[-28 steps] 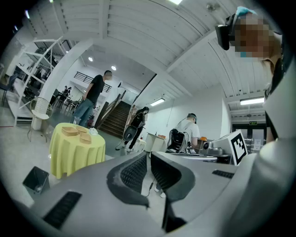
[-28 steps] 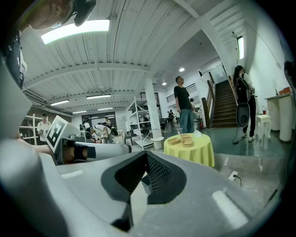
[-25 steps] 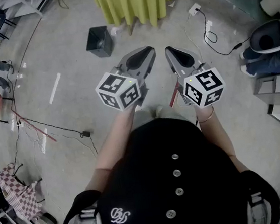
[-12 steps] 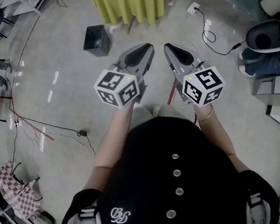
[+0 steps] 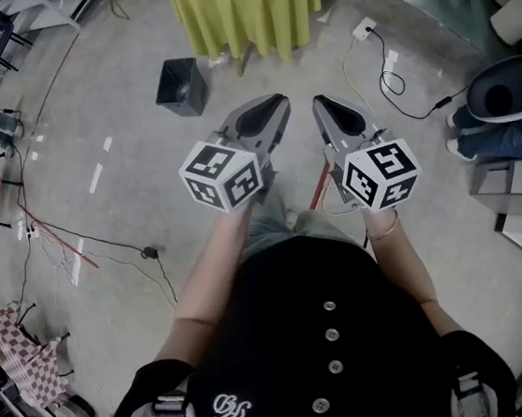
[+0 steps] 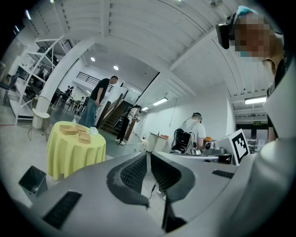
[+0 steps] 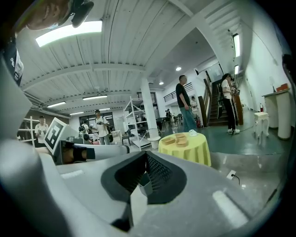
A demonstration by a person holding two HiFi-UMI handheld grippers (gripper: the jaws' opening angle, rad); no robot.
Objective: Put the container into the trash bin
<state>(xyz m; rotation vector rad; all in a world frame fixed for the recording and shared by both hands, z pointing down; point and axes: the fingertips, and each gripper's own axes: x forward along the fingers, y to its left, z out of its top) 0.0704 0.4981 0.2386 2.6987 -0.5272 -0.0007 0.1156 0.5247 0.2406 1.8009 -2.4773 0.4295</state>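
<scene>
left gripper (image 5: 272, 107) and right gripper (image 5: 322, 103) are pointing ahead, fingers (image 6: 134, 172) staying pressed together, empty. containers (image 6: 68, 129) are sitting well ahead on yellow surface (image 6: 76, 155). trash bin (image 5: 180, 85) is standing nearer the left.

Head view: from above the person, steeply down. Torso fills the bottom, left claw (image 5: 276, 102) and right claw (image 5: 320, 103) sit close at mid-frame, floor (image 5: 130, 219) far below. Left claw view: rides the claw, looks roughly level along its jaws — yellow-draped worktop (image 6: 76, 152) at left, well off. Right claw view: same setup, worktop right of centre. All three share the worktop; head and left claw views share the trash bin (image 5: 179, 82) — near the worktop.
</scene>
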